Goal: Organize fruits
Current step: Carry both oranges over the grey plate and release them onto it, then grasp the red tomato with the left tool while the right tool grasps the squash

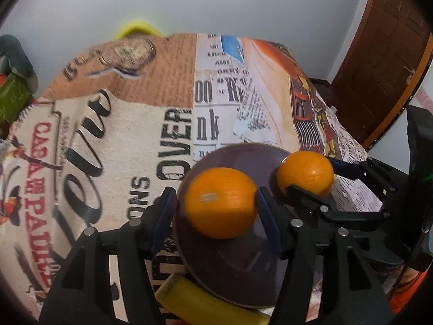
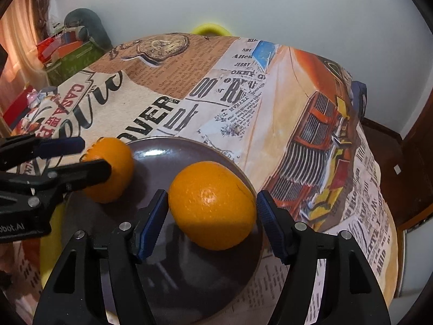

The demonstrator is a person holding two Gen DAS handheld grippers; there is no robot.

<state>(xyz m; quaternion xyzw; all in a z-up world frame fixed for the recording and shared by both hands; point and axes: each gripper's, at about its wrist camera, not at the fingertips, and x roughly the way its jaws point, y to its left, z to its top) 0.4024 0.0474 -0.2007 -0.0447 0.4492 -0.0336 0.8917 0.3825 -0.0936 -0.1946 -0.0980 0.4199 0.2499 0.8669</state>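
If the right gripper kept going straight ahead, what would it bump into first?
Most likely the orange sitting on the dark plate. It already lies between the right gripper fingers, which look open around it with small gaps. Beyond it is only the printed tablecloth, though depth is hard to judge.

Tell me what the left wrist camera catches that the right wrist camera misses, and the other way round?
Only the left view shows a banana at the near edge of the plate, and a brown door on the right.

Only the right view shows the green box of clutter clearly, and the whole orange car printed on the tablecloth.

Both show two oranges over the dark plate: the left tongs around one orange, the right tongs around the other orange. Neither pair looks closed.
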